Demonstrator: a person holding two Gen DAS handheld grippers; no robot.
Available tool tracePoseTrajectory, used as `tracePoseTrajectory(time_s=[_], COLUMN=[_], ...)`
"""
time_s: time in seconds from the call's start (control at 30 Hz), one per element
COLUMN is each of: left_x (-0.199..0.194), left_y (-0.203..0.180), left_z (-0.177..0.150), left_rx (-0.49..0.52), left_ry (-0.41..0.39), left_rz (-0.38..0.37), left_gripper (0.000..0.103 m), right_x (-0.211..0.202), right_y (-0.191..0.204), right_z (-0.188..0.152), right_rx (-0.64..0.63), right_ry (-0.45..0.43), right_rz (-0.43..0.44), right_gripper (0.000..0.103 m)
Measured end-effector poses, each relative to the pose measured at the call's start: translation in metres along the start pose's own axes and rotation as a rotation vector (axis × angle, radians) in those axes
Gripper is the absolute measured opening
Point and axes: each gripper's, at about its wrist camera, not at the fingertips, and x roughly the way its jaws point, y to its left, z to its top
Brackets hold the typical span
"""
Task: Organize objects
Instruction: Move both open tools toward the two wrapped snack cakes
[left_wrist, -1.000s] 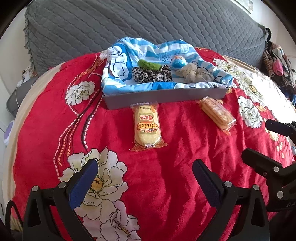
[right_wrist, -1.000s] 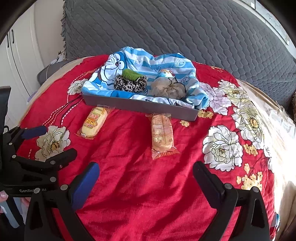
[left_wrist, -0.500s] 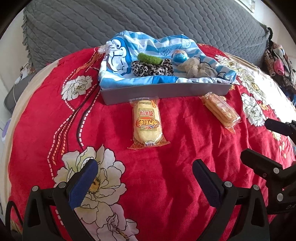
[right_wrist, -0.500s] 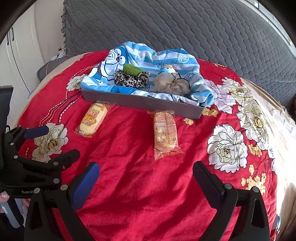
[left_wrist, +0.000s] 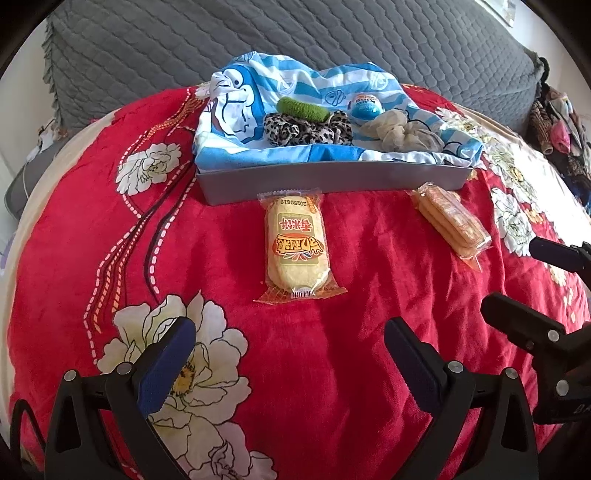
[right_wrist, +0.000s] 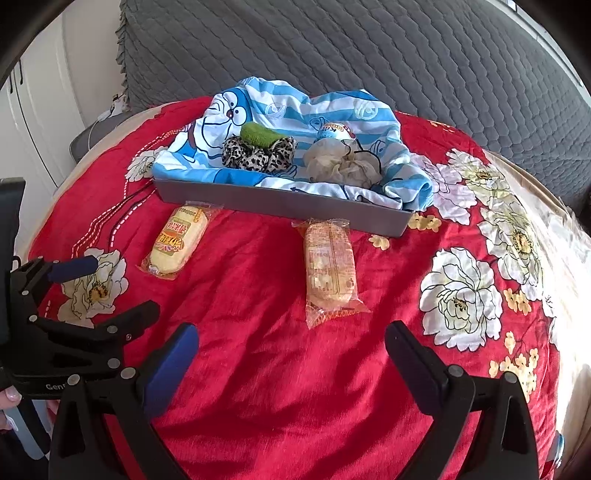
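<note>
The bed, spread with a red plush blanket printed with white flowers (left_wrist: 229, 229), carries everything, and a grey quilted cover lies across its far end. Toward that far end, about midway across, sits a shallow grey rectangular tray (left_wrist: 332, 177) lined with a blue-and-white striped cartoon cloth (left_wrist: 236, 110), and the sorting looks partly done: inside it already lie a leopard-print fabric scrunchie (left_wrist: 306, 129), a crumpled beige mesh scrunchie (left_wrist: 399, 131), a green fuzzy hair band (left_wrist: 303, 108) and a small blue-and-white egg-shaped capsule (left_wrist: 365, 105), though whether anything smaller hides in the cloth folds is hard to tell through the fisheye. What seems left are two wrapped snacks still out on the blanket, each just in front of the tray's near wall: a pale oval rice cracker in a clear wrapper with a red-and-yellow label (left_wrist: 297, 247) below the tray's left half, and a pack of orange-brown crackers in clear wrapping (right_wrist: 328, 267) below its right half. Neither is held. The left claw (left_wrist: 288, 356) hangs with its fingers wide apart on the near side of the labelled cracker, and the right claw (right_wrist: 290, 356) is likewise spread and empty, lined up behind the cracker pack.
</note>
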Motion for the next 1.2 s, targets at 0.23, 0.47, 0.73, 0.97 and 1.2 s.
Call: tracePoseTrajectory(time_s=[0.23, 0.47, 0.73, 0.97, 1.2], left_x=[0.007, 0.017, 0.031, 0.042, 0.052], left_y=[0.001, 0.003, 0.006, 0.011, 0.015], left_z=[0.003, 0.009, 0.016, 0.025, 0.03], left_rx=[-0.015, -0.024, -0.045, -0.069, -0.088], left_ry=[0.004, 0.01, 0.019, 0.018, 0.023], left_rz=[-0.001, -0.007, -0.012, -0.023, -0.033], left_gripper=[0.102, 0.102, 0.101, 0.101, 0.102], right_x=[0.008, 0.014, 0.023, 0.033, 0.048], right_y=[-0.004, -0.007, -0.014, -0.019, -0.022], right_z=[0.005, 0.01, 0.016, 0.021, 0.028], right_rx=[0.014, 0.019, 0.034, 0.041, 0.033], right_ry=[0.007, 0.007, 0.011, 0.013, 0.021], right_rz=[-0.002, -0.004, -0.011, -0.014, -0.022], right_gripper=[0.101, 0.101, 0.101, 0.101, 0.101])
